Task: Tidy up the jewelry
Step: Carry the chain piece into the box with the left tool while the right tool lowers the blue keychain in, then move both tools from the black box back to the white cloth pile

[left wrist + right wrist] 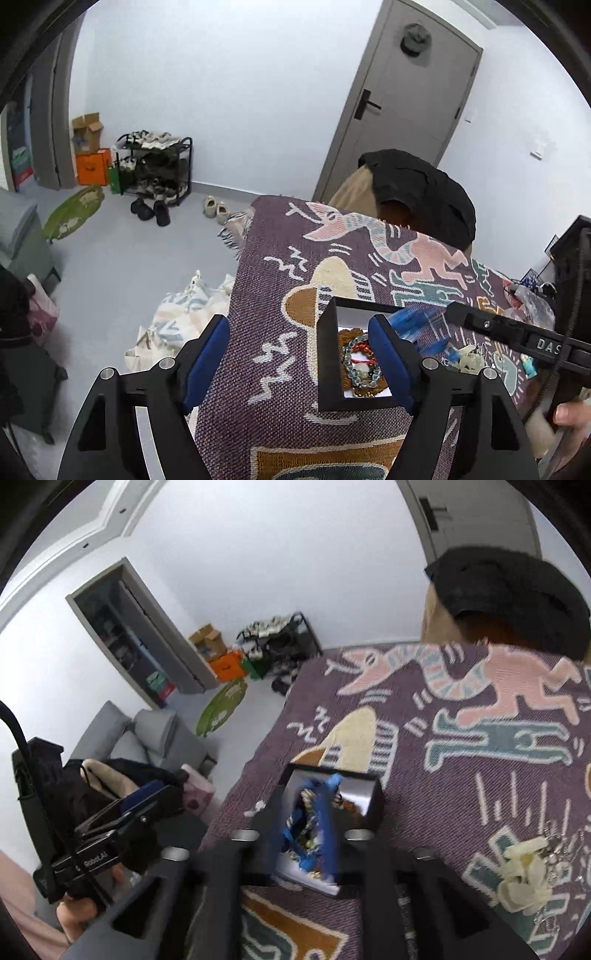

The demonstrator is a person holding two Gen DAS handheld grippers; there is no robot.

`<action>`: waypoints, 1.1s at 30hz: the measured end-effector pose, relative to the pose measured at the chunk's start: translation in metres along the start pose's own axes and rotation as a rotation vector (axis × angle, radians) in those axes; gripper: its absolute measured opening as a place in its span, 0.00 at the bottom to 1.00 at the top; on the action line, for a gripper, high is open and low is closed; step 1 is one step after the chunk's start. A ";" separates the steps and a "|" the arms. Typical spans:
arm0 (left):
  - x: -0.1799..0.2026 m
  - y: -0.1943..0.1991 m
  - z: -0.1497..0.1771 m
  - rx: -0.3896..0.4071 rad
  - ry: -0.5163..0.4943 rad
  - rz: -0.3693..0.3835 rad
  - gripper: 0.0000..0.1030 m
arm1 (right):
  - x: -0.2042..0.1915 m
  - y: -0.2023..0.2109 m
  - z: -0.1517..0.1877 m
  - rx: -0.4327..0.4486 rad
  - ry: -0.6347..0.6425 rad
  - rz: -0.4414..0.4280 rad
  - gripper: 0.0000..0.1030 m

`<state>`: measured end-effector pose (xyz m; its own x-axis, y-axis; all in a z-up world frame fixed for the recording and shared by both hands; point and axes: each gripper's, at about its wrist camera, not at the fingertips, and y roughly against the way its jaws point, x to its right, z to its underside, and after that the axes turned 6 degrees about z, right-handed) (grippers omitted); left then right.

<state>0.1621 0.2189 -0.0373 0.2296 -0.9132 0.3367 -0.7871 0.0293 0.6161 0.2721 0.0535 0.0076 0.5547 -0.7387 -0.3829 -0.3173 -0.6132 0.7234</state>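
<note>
Two tools over an open black box of jewelry on a patterned table.

A purple woven cloth (280, 302) with pink, teal and cream figures covers the table; beyond it lie a pale grey floor, a shoe rack (157, 168), a grey door (402, 96) and white walls. The box (327, 354) is square, with no long axis, its open top facing up, and beaded bracelets (360, 363) are coiled on its white lining. The left tool (301, 363) slants down at the table with its blue pads spread wide and nothing between them, one pad in front of the box. The right tool (306, 830), blurred, tilts down over the box with jaws partly apart; whether they grip any jewelry I cannot tell. A pale cream ornament (524, 875) lies loose on the cloth, well right of the box.
</note>
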 end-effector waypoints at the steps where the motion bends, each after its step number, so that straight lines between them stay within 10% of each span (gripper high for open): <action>1: -0.001 0.001 0.000 0.000 0.003 -0.002 0.76 | 0.001 -0.001 0.000 -0.002 -0.014 -0.005 0.59; 18: 0.038 0.003 0.005 0.006 -0.041 0.066 0.84 | 0.047 0.046 0.023 0.051 -0.133 0.062 0.60; 33: 0.118 -0.005 0.024 -0.037 -0.185 0.160 0.85 | 0.101 0.112 0.067 0.149 -0.272 0.122 0.92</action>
<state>0.1798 0.1018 -0.0179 -0.0080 -0.9544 0.2984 -0.7830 0.1916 0.5918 0.2408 -0.1088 0.0113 0.2861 -0.8446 -0.4526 -0.4891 -0.5349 0.6890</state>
